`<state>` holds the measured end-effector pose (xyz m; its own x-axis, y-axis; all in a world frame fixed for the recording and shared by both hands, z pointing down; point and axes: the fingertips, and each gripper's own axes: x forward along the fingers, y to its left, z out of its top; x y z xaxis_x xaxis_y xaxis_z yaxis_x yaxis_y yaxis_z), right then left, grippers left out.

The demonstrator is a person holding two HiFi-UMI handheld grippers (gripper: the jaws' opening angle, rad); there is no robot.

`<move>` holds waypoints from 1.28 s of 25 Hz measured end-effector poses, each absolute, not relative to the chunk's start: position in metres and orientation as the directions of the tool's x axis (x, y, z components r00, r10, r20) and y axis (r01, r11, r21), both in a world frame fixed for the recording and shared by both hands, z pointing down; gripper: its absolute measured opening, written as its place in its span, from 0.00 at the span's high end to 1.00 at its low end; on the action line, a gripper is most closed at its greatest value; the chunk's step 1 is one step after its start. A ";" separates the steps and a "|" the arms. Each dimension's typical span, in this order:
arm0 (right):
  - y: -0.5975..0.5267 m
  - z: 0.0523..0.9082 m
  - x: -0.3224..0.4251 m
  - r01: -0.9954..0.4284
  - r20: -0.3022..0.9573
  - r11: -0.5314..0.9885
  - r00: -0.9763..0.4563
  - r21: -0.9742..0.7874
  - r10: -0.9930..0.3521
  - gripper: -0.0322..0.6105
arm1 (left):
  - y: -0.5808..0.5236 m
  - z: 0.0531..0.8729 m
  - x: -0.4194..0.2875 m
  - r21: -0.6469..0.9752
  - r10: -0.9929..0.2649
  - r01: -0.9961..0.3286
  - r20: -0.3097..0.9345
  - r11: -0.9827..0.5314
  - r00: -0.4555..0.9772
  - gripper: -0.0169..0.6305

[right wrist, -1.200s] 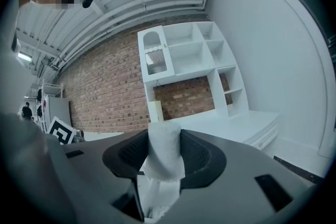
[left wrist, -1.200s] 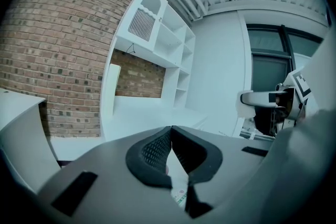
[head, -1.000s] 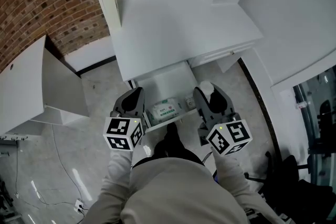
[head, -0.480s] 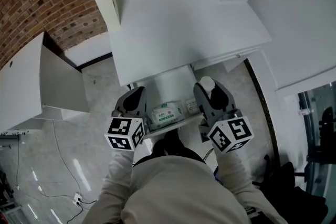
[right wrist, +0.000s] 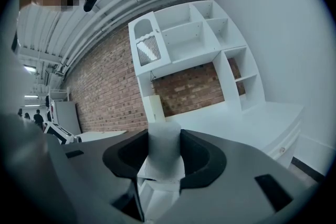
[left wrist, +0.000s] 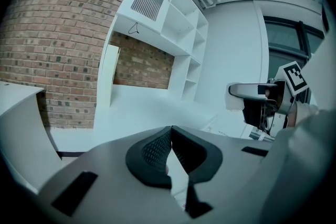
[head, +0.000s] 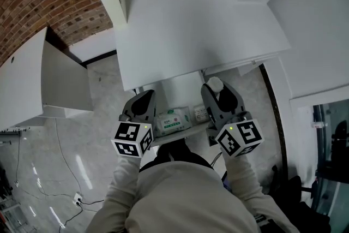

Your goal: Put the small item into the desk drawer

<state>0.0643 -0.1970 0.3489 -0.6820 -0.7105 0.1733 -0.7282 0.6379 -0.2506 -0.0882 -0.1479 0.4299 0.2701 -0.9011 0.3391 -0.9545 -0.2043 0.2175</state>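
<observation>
In the head view, the white desk (head: 196, 24) filled the upper half. Its drawer (head: 180, 90) stood pulled out below the front edge, open towards me, with a pack of wipes (head: 173, 120) lying near its front. My left gripper (head: 143, 101) hung by the drawer's left side and my right gripper (head: 215, 90) by its right side. The small item (head: 214, 83), a white stub, stuck up between the right jaws, just beside the drawer and not yet in it. I judged the bare floor behind the wipes the natural place to drop it.

In the left gripper view, the jaws met at their tips with nothing between them. That hand was free, presumably to steady or push the drawer. The right gripper showed at the far right with the white piece in its grip.

In the right gripper view, the jaws stood fairly wide apart but pressed on both sides of the item. It sat upright between the pads, held that way so it could go in end first.
</observation>
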 end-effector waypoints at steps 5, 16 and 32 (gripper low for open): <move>-0.212 0.362 0.063 -0.723 0.202 0.639 -0.689 -0.262 -0.696 0.64 | -0.157 0.435 -0.090 0.219 -0.898 -0.958 0.359 -0.183 0.254 0.95; -0.231 0.409 0.050 -0.697 0.299 0.658 -0.717 -0.286 -0.630 0.64 | -0.164 0.449 -0.095 0.222 -0.892 -0.966 0.400 -0.131 0.213 0.95; -0.230 0.517 0.029 -0.667 0.522 0.681 -0.713 -0.301 -0.468 0.64 | -0.156 0.470 -0.114 0.219 -0.879 -0.974 0.454 -0.048 0.145 0.95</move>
<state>0.0289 -0.2303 0.5172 -0.7129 -0.4680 0.5223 -0.6675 0.6812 -0.3008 -0.1140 -0.1559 0.4698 0.1454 -0.8789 0.4542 -0.9745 -0.0478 0.2193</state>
